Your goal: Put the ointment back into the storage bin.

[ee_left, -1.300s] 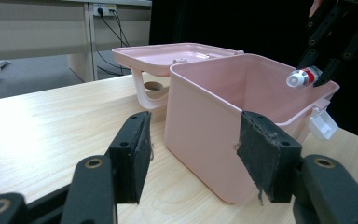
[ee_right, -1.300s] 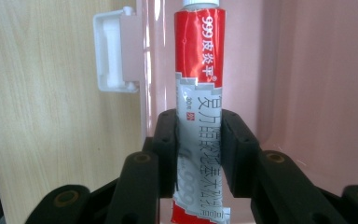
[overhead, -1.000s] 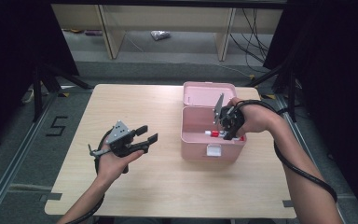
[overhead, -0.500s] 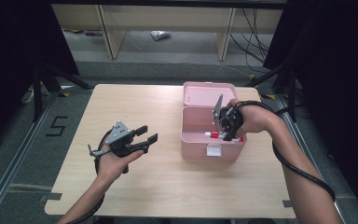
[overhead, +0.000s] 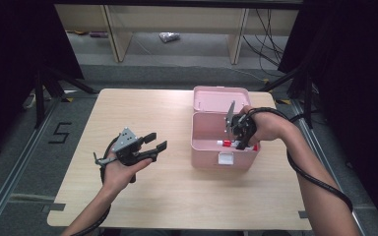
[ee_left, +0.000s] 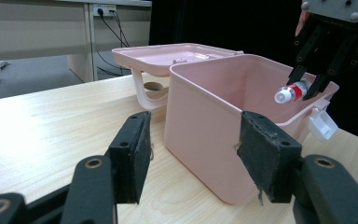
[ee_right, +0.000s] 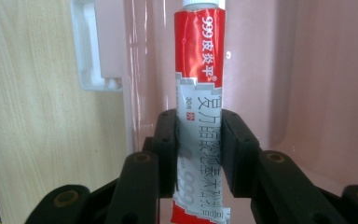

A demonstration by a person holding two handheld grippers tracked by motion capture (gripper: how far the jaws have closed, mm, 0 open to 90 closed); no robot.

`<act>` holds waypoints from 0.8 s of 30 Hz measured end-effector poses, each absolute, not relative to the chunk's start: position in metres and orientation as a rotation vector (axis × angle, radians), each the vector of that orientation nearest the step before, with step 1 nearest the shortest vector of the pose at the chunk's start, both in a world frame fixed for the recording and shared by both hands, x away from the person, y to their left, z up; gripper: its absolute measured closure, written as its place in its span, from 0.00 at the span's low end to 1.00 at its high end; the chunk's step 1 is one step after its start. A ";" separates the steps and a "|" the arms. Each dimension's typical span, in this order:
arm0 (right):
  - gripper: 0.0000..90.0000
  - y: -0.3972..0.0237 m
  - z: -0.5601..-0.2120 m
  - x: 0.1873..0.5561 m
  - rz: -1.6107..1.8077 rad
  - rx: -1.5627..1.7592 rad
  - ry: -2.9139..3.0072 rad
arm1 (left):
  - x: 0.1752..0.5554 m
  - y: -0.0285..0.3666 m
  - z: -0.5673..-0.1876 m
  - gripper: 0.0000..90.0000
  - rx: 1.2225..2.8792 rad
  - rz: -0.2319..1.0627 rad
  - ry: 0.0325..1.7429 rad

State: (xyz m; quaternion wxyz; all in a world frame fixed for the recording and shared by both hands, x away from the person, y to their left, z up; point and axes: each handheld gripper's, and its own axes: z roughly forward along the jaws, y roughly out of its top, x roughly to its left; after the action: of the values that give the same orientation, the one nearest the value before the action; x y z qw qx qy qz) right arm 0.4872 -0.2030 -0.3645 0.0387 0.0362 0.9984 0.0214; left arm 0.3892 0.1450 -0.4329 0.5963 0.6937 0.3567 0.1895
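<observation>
A red and silver ointment tube [ee_right: 200, 70] with a white cap is pinched between the pads of my right gripper [ee_right: 199, 154], which is shut on its lower half. The tube [overhead: 225, 143] lies level, just inside the front rim of the open pink box [overhead: 224, 156], cap towards the left. From the left gripper view, my right gripper [ee_left: 307, 86] hangs over the box [ee_left: 200, 135] with the tube [ee_left: 291, 92] in it. My left gripper [overhead: 157, 141] stands open over the table, left of the box, with nothing between its fingers [ee_left: 133, 154].
The box's lid [overhead: 216, 98] is folded back flat on the wooden table [overhead: 128, 206] behind it. A white latch [ee_right: 93, 56] sits on the box's front wall. Shelving legs and cables stand on the floor beyond the table's far edge.
</observation>
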 end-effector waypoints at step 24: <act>0.79 -0.205 -0.373 0.489 0.013 0.188 3.085 | 0.389 0.144 -0.435 0.48 1.616 0.437 0.828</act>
State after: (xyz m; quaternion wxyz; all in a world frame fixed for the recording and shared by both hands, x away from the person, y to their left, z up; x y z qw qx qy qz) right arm 0.4895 -0.2052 -0.3732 0.0253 0.0609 0.9978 0.0040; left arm 0.3886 0.1441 -0.4345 0.5946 0.6957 0.3563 0.1883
